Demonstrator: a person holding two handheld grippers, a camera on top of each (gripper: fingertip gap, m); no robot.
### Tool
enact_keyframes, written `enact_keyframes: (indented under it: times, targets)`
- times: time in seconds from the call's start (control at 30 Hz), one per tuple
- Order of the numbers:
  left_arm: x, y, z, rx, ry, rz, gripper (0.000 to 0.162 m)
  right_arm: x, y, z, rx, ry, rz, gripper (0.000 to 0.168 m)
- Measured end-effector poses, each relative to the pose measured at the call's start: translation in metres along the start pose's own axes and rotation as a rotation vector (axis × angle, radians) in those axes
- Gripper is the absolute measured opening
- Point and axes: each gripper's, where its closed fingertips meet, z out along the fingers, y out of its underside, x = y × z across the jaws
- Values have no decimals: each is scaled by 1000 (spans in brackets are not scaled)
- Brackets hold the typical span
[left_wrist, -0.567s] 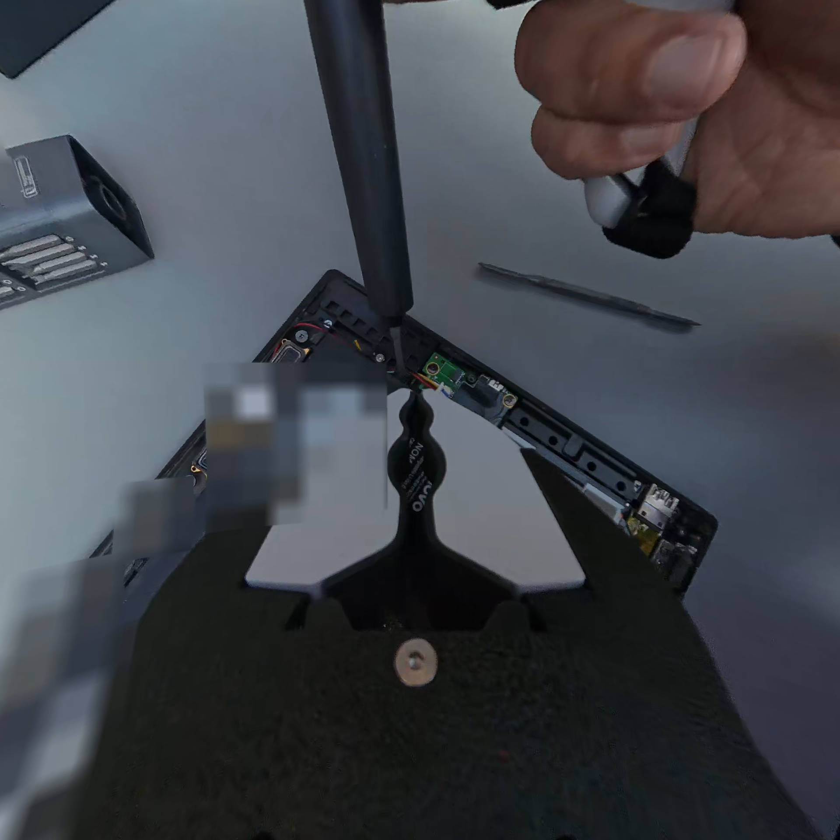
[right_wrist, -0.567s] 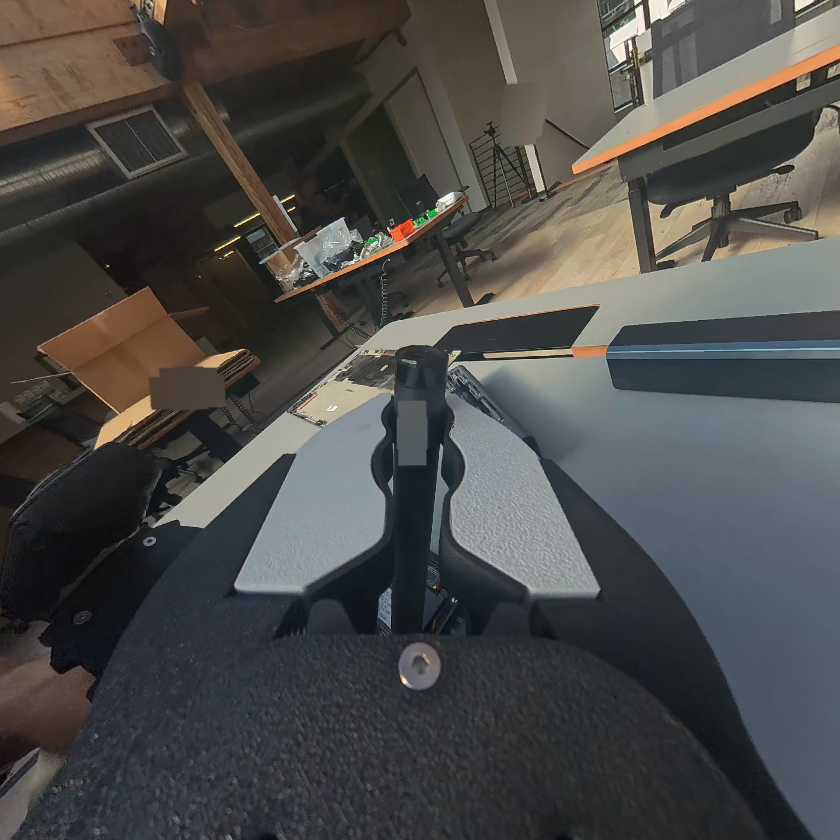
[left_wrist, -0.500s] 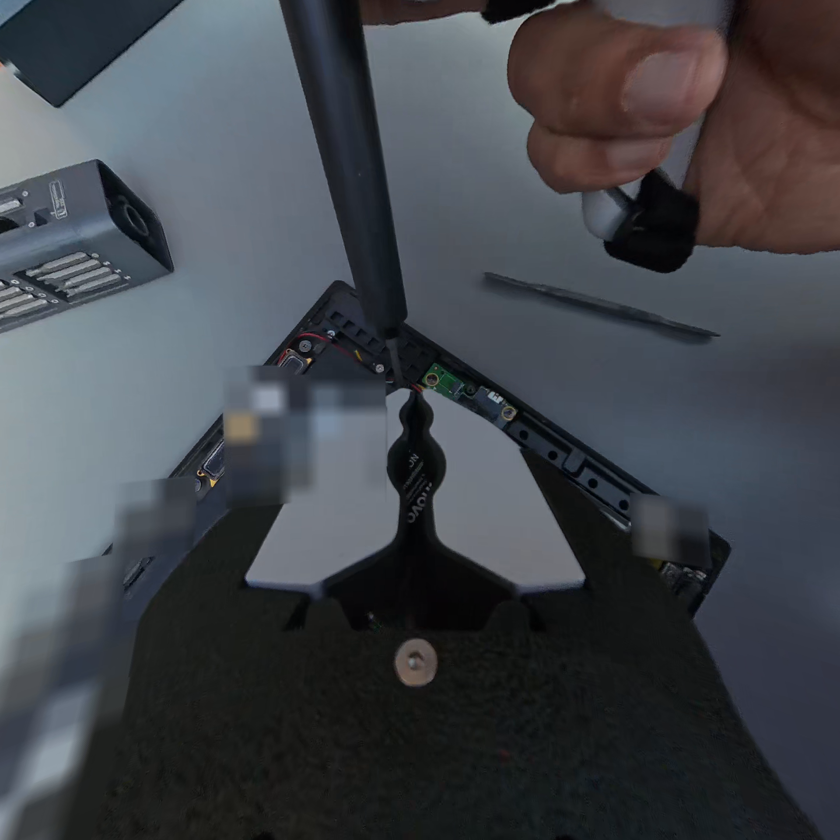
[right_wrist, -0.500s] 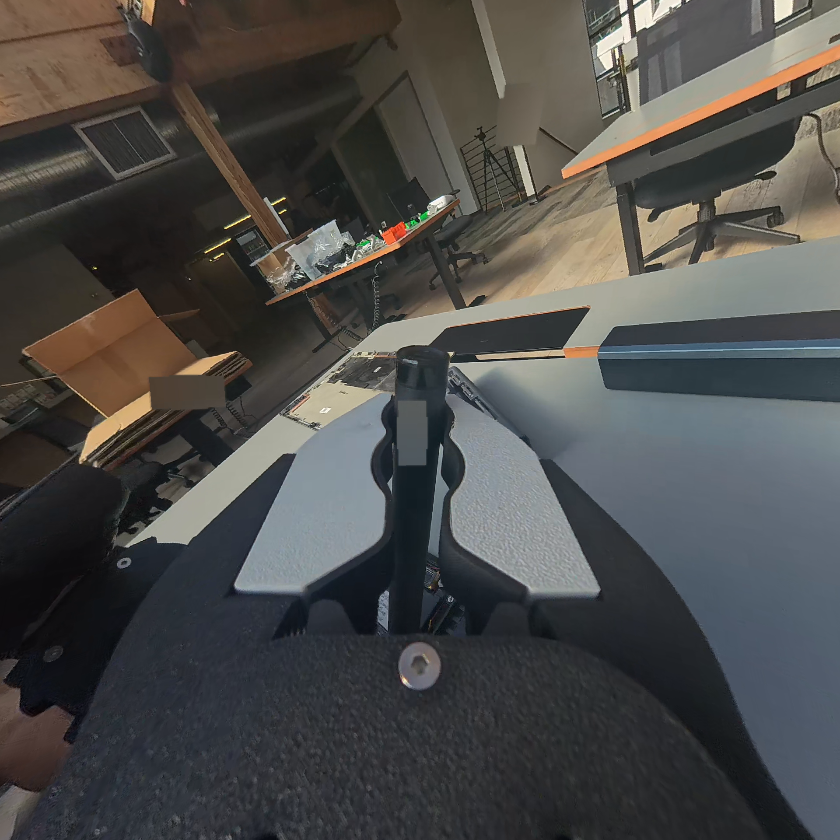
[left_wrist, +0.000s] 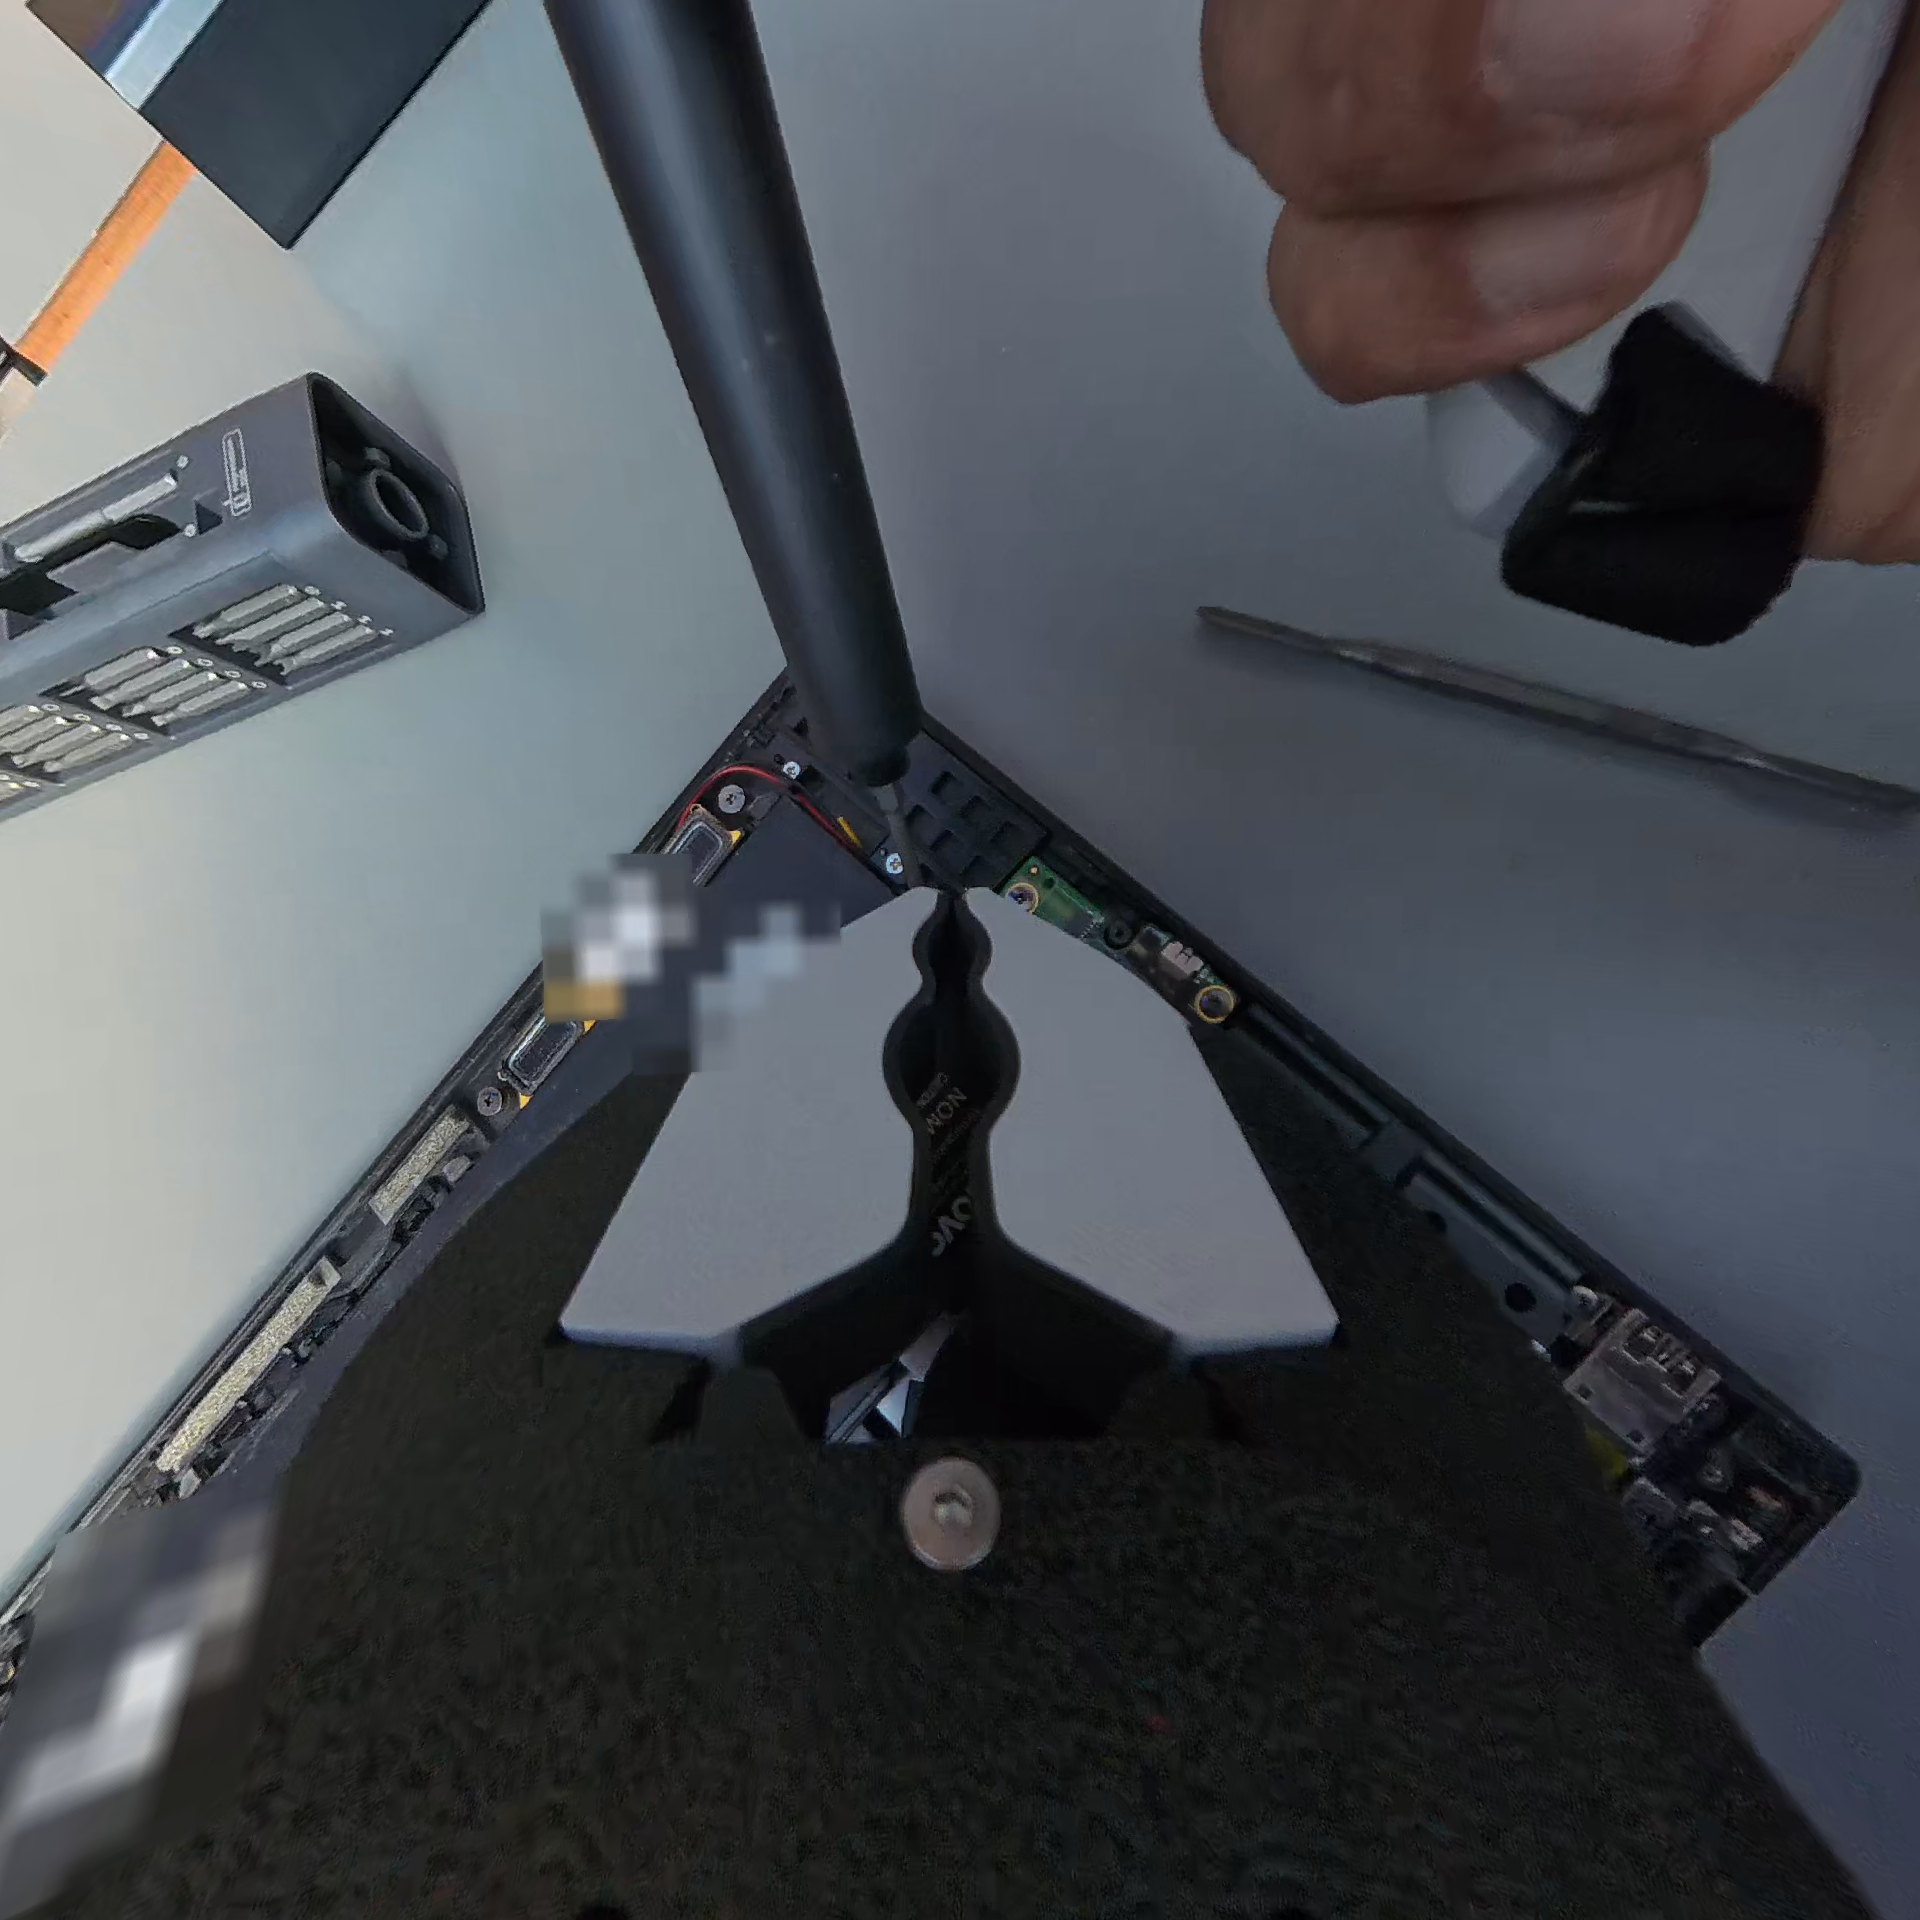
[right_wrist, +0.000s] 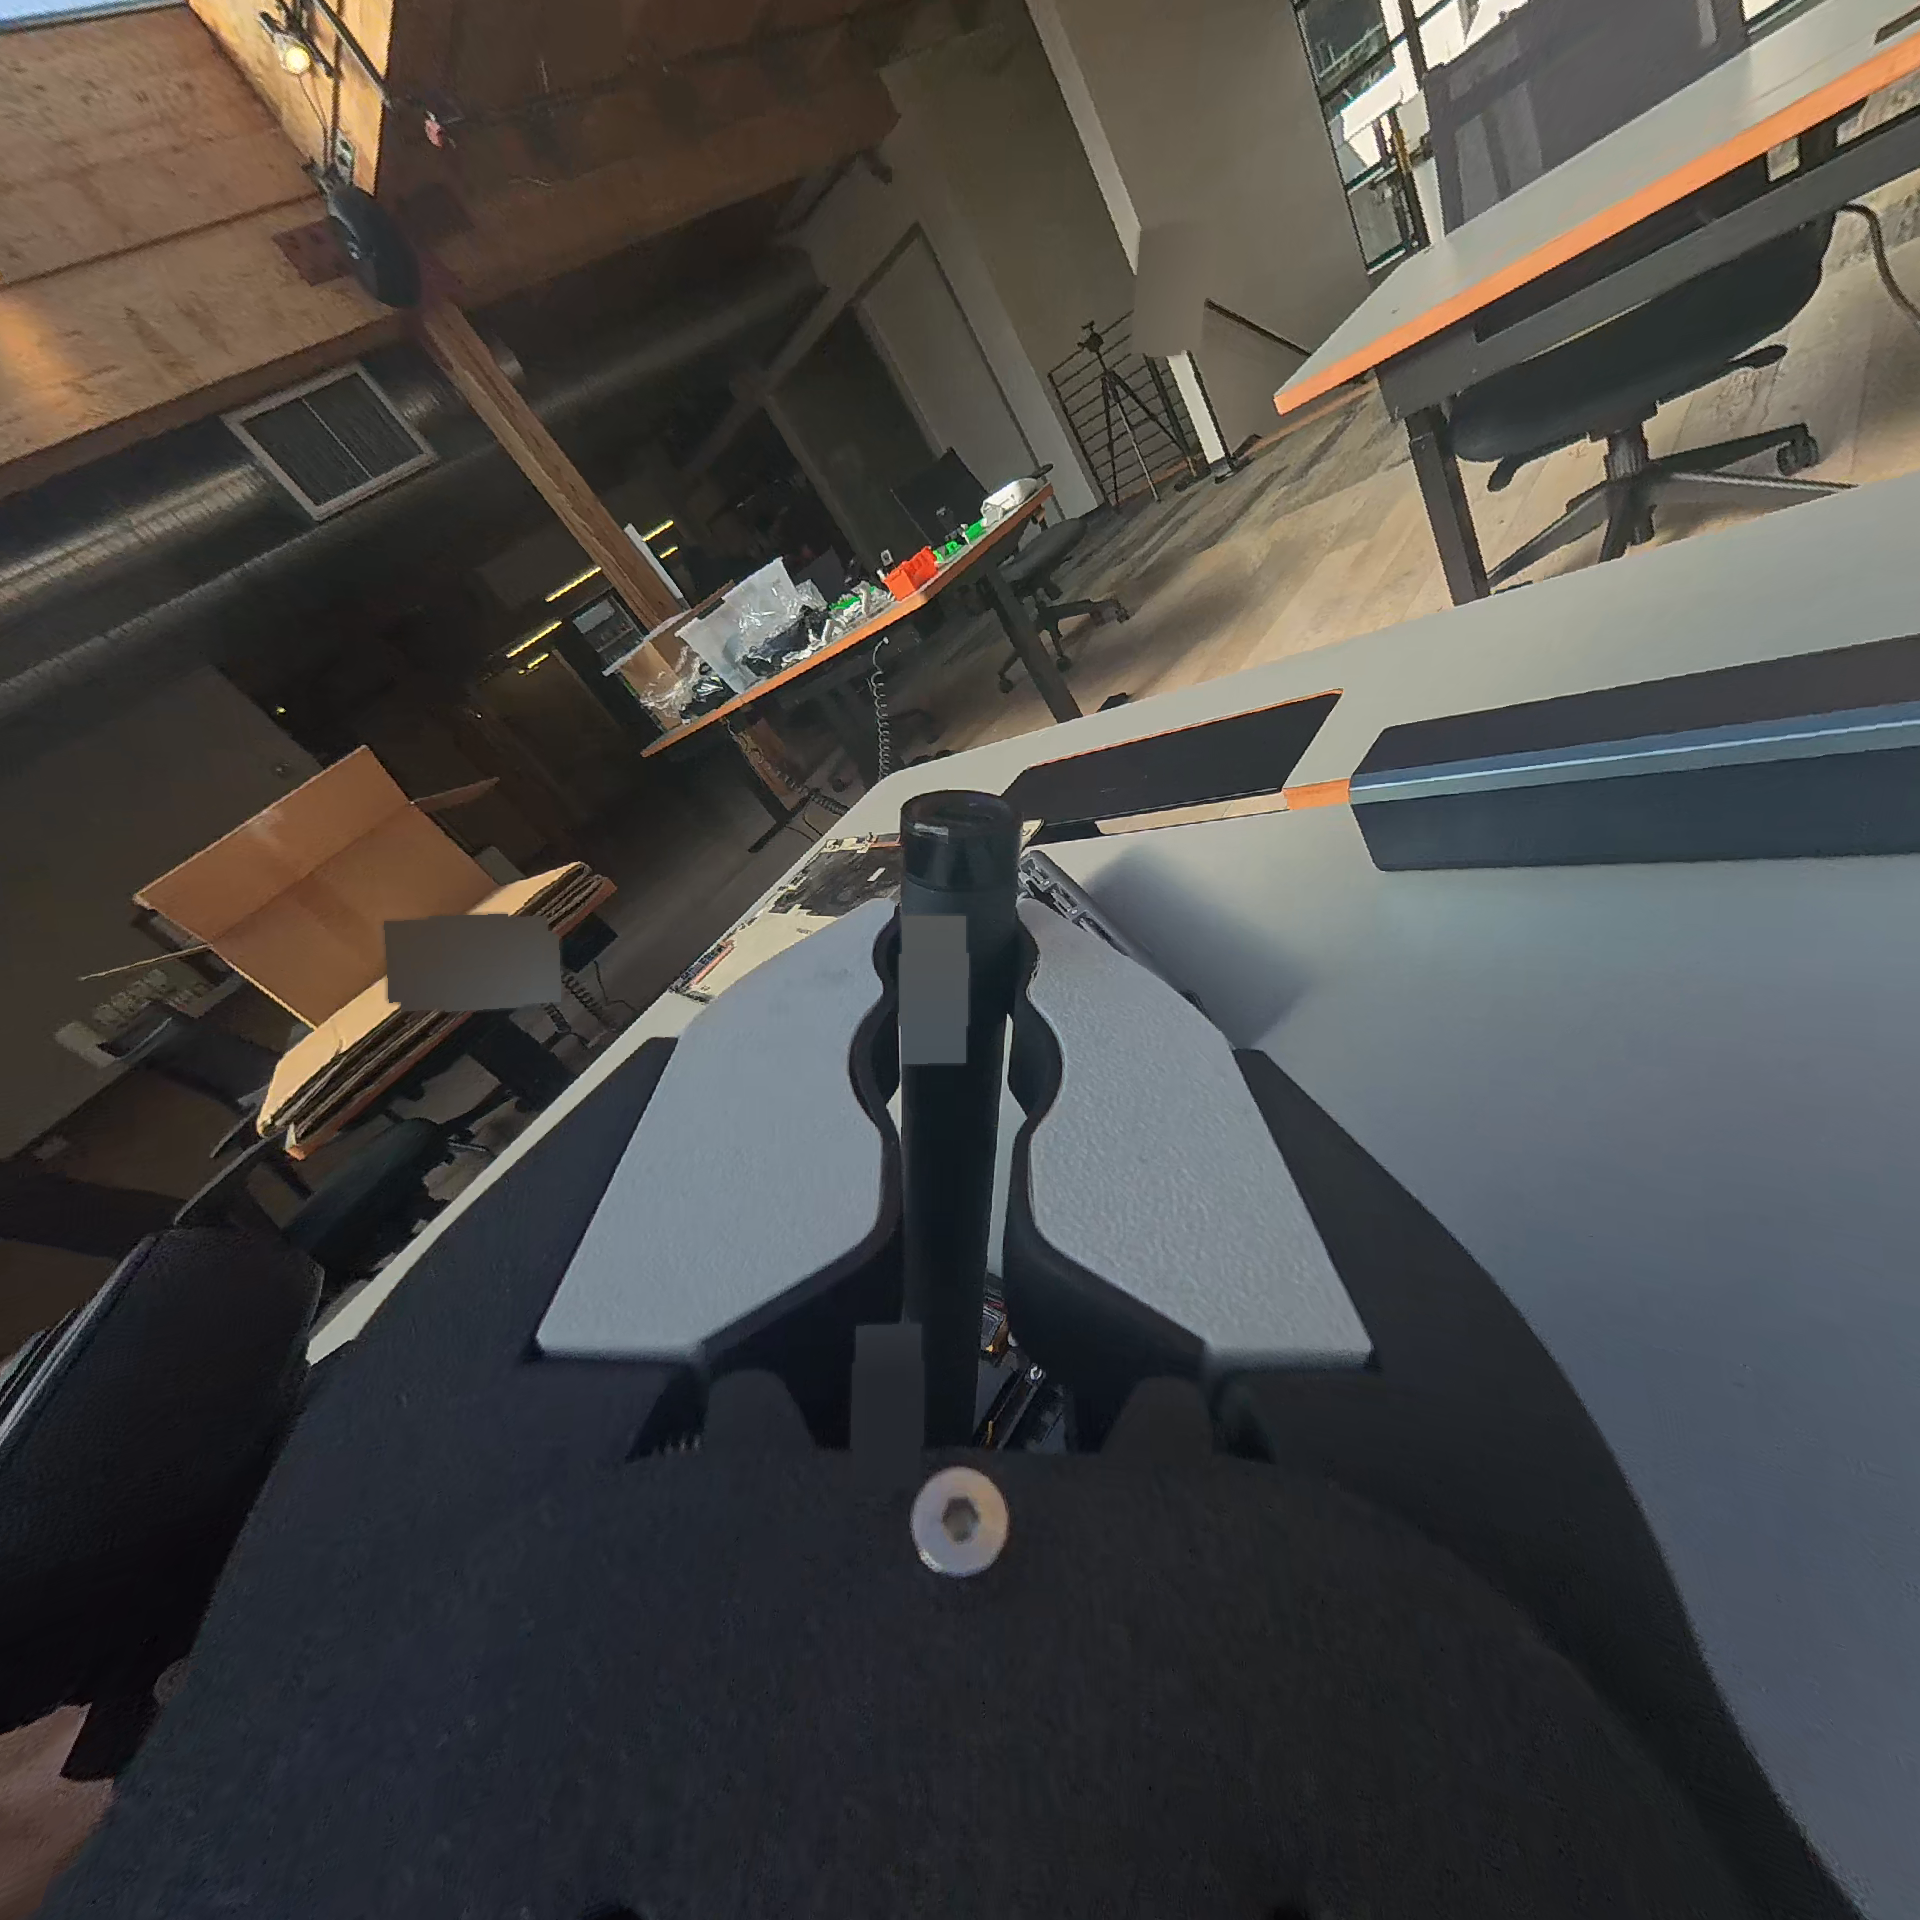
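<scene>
An opened black laptop chassis (left_wrist: 1475, 1216) lies on the grey table, its boards and ports bare. My left gripper (left_wrist: 951, 902) is shut with nothing between its fingers, and its tips sit over the chassis near the far corner. My right gripper (right_wrist: 956, 935) is shut on a dark pen-shaped screwdriver (right_wrist: 951, 1195) and holds it upright. In the left wrist view the screwdriver (left_wrist: 748, 364) comes down from above. Its bit stands beside a small silver screw (left_wrist: 889, 862) next to a red wire in the corner. A hand (left_wrist: 1507, 156) grips the right gripper's handle.
A grey case of screwdriver bits (left_wrist: 239, 582) lies open to the left of the chassis. A thin metal pry tool (left_wrist: 1558, 707) lies to its right. A long dark box (right_wrist: 1642, 800) and a flat black panel (right_wrist: 1174, 769) lie near the table's far edge. The left gripper's tips are roughly 15 centimeters from the right gripper's.
The left gripper has drawn nearer to the chassis corner. The screwdriver bit has shifted slightly from beside the green board toward the corner screw. Both grippers have stayed shut.
</scene>
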Motion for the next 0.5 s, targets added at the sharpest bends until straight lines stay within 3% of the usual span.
enact_keyframes:
  times: [0.5]
  targets:
    - [1,2,-2,-33,107,-81,0,2,-16,-18,63,-1,47,16]
